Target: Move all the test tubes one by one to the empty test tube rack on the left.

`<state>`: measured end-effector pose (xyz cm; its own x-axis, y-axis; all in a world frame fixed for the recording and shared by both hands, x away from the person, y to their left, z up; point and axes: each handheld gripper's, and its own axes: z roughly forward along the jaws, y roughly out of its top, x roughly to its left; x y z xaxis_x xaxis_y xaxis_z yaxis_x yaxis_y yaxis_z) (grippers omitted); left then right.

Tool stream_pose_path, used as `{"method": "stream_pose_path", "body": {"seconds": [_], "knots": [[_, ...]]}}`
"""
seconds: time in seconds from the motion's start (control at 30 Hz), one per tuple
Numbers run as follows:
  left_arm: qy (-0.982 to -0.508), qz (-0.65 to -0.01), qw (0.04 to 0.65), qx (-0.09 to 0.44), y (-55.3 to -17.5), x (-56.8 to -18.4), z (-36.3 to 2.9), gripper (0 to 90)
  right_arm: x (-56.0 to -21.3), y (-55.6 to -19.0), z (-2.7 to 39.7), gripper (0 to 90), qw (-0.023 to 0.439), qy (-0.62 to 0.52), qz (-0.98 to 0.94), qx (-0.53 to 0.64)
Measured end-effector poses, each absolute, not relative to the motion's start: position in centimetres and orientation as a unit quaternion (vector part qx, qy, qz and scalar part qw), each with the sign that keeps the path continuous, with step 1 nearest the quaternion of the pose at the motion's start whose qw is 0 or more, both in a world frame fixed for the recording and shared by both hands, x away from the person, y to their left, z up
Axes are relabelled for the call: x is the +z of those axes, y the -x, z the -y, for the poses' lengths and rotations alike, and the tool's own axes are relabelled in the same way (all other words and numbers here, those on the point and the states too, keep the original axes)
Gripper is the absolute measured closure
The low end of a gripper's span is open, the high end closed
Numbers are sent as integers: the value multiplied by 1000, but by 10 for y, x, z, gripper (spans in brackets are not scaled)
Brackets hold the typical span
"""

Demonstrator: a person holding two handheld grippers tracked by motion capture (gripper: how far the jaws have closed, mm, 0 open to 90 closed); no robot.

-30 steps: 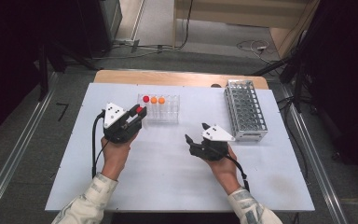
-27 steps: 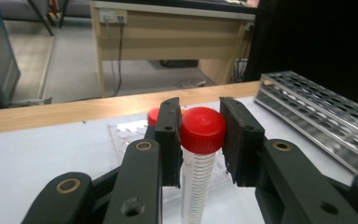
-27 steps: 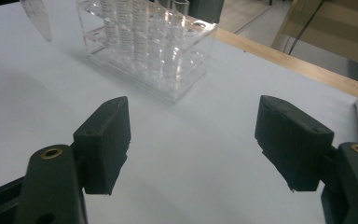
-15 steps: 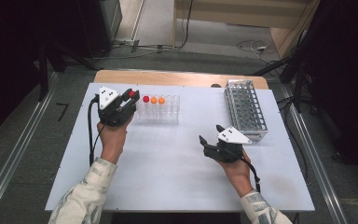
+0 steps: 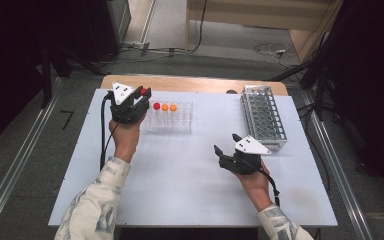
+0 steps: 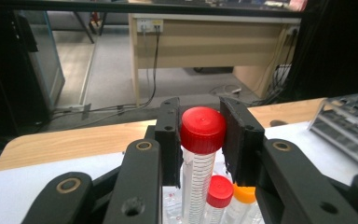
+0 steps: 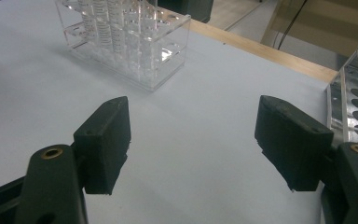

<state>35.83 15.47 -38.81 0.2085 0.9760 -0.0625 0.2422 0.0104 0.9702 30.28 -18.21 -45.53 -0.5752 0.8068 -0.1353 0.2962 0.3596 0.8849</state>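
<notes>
My left gripper (image 5: 142, 94) has carried the red-capped tube (image 6: 202, 135) off the clear rack's (image 5: 170, 118) left end, jaws clamping its cap; my right gripper (image 5: 226, 145) waits open

I count two racks on my white table: one clear plastic tube rack (image 5: 170, 120) at upper centre-left of the high view and one grey metal grid rack (image 5: 263, 117) at upper right. Capped tubes come to four: two with red caps (image 6: 203, 128), two with orange caps (image 5: 165, 107). I have two black two-jaw grippers (image 5: 141, 95) in hand
</notes>
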Motion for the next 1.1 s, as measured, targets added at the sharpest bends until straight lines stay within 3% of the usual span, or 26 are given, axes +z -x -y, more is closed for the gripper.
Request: {"method": "stream_pose_path", "body": {"seconds": [0.87,1.1], "knots": [[-609,-527,472,358,-368,-421,-150,695,-457,-303,182,256,294,-360,-773,431],[-609,-529,473,353,-368,-423,-148,608,-456,-303,183,256,293,-360,-773,433]]}}
